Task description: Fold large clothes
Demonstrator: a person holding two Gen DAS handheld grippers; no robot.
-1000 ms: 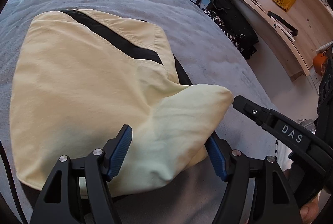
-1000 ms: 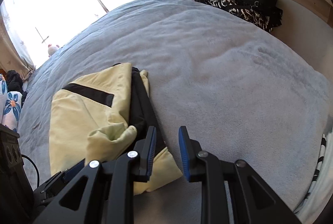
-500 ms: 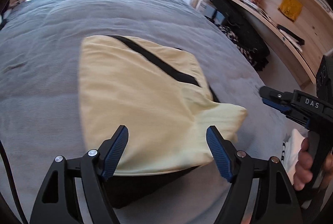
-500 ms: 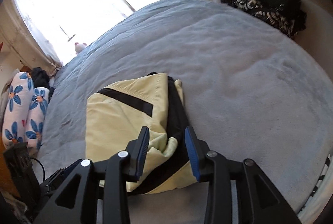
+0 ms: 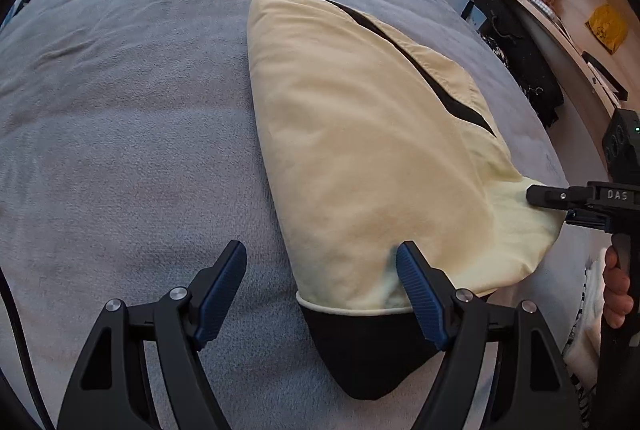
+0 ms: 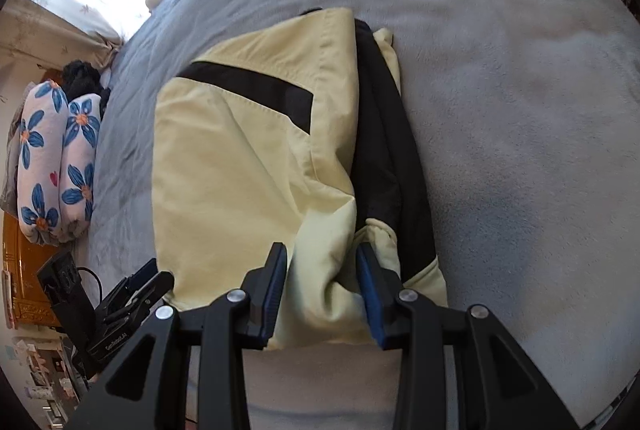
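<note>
A pale yellow garment with black panels (image 5: 360, 134) lies folded on the grey bed (image 5: 120, 150). Its black end (image 5: 368, 350) points toward me. My left gripper (image 5: 320, 262) hovers open over the garment's near left edge. Its right finger (image 5: 416, 282) is above the cloth and its left finger (image 5: 224, 282) is above bare bedding. My right gripper (image 6: 320, 254) points steeply down at the garment's near corner. Its jaws stand apart around a soft fold of yellow sleeve (image 6: 324, 262). In the left wrist view the right gripper (image 5: 556, 206) rests on that same corner.
Floral pillows (image 6: 52, 166) lie at the bed's far left. Wooden shelves (image 5: 560, 10) and a black bag (image 5: 508, 42) stand beyond the bed's right side. A hand (image 5: 618, 294) holds the right gripper's handle. The left gripper (image 6: 136, 290) shows at the lower left of the right wrist view.
The left gripper slid left off the sleeve, which now lies flat on the garment. The right gripper tipped down onto the near corner, and its jaws widened around the sleeve fold.
</note>
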